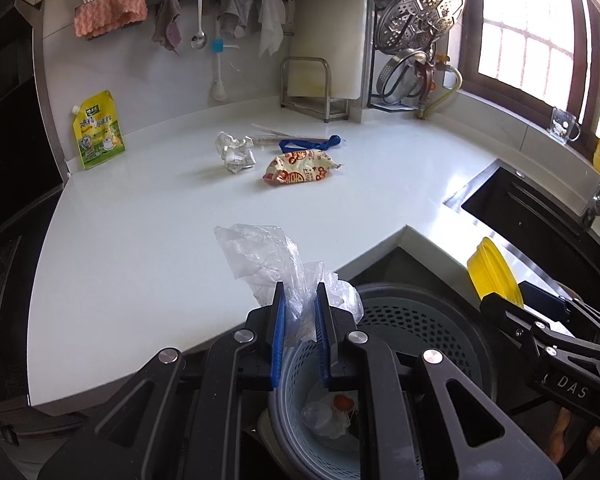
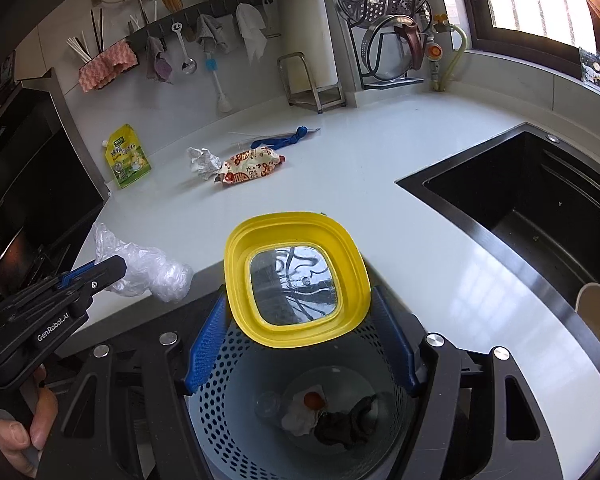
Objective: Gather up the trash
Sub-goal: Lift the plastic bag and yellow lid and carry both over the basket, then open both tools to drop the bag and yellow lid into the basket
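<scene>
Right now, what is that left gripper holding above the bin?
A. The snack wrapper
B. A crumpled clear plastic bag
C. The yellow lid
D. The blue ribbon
B: the left gripper is shut on a crumpled clear plastic bag near the bin, while the yellow lid sits in the right gripper, and the blue ribbon and snack wrapper lie on the counter.
</scene>
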